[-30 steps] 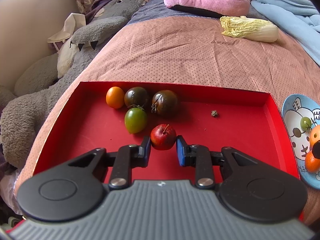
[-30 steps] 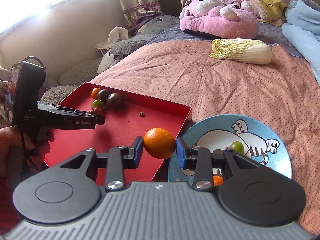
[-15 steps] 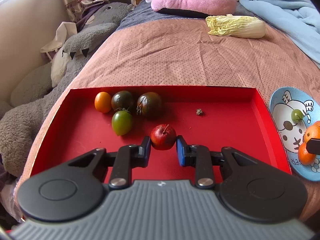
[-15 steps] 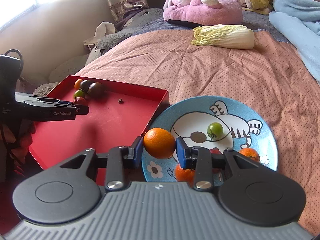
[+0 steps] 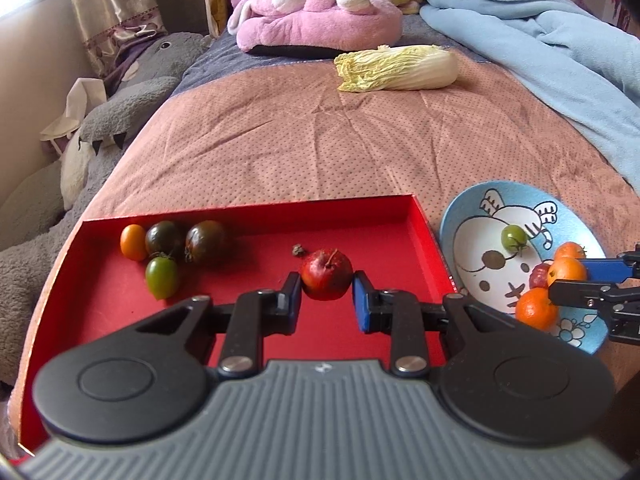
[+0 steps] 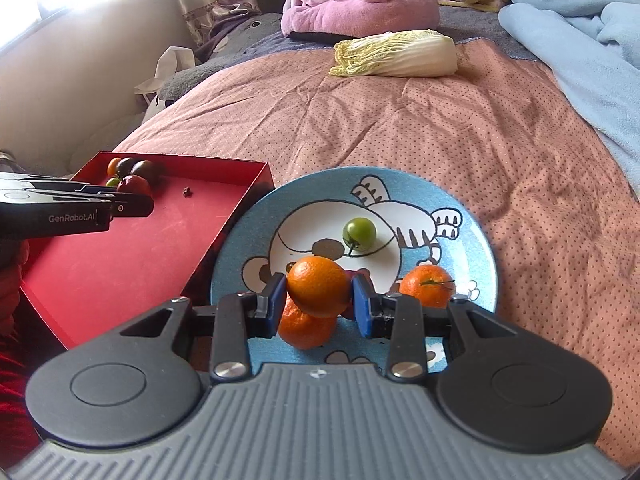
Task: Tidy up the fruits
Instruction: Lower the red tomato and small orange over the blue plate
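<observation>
My left gripper [image 5: 326,294] is shut on a small red apple [image 5: 326,274], held over the red tray [image 5: 360,210]. An orange tomato [image 5: 133,242], two dark tomatoes [image 5: 164,238] and a green tomato [image 5: 161,278] sit in the tray's far left corner. My right gripper [image 6: 318,302] is shut on an orange [image 6: 319,286] above the blue cartoon plate [image 6: 472,232]. On the plate lie two more oranges [image 6: 426,290], a green tomato [image 6: 359,232] and a reddish fruit, mostly hidden. The right gripper also shows in the left wrist view [image 5: 568,282].
A napa cabbage [image 5: 396,68] lies far back on the pink bedspread. A pink plush [image 5: 316,24], a blue blanket [image 5: 540,40] and a grey plush [image 5: 132,108] border the bed. A small dark scrap [image 5: 297,250] lies in the tray.
The right gripper carried the orange from over the tray's edge to above the plate. The left gripper moved right across the tray with the apple, away from the tomatoes.
</observation>
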A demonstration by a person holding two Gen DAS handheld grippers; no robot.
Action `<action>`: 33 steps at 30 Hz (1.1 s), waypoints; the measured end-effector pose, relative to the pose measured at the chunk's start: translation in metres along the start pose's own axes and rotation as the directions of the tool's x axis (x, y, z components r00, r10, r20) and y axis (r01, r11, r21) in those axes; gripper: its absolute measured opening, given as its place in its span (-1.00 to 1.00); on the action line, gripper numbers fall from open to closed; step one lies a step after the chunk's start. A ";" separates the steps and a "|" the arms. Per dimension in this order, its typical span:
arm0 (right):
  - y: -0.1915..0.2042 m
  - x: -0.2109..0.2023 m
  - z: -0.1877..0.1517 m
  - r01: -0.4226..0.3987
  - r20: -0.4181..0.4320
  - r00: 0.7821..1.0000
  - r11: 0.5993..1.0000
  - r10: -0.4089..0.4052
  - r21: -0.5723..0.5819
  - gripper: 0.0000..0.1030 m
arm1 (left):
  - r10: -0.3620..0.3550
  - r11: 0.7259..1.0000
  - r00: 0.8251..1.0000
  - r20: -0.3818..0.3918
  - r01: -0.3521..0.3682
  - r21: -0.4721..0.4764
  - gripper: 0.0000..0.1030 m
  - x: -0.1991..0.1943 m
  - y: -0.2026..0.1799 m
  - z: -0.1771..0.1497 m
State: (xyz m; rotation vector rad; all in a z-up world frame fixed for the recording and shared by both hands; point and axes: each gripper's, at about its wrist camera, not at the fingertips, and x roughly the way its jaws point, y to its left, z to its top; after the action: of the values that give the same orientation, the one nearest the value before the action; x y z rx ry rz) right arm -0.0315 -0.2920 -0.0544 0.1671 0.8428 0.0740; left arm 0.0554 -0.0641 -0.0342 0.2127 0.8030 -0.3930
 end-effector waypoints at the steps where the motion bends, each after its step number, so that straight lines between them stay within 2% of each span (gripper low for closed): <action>1: -0.001 0.000 0.000 0.001 0.001 1.000 1.000 -0.001 0.003 -0.20 | -0.006 1.000 1.000 0.005 0.006 0.005 -0.41 -0.001 -0.003 0.002; 16: -0.032 0.013 0.005 0.052 0.026 0.998 0.997 -0.053 0.053 -0.20 | -0.092 0.994 0.996 0.009 0.091 0.055 -0.41 -0.004 -0.044 0.010; 24: -0.031 0.021 0.011 0.062 0.045 0.997 0.998 -0.064 0.025 -0.20 | -0.129 0.989 0.992 0.005 0.128 0.074 -0.41 -0.005 -0.060 0.009; 33: -0.032 0.022 0.019 0.073 0.050 0.996 0.997 -0.074 0.025 -0.20 | -0.203 0.965 0.979 -0.022 0.204 0.164 -0.41 0.005 -0.098 0.005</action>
State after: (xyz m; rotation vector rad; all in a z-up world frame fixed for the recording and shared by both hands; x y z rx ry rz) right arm -0.0030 -0.3228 -0.0642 0.1585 0.7980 -0.0087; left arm 0.0206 -0.1561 -0.0384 0.2874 0.7996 -0.6552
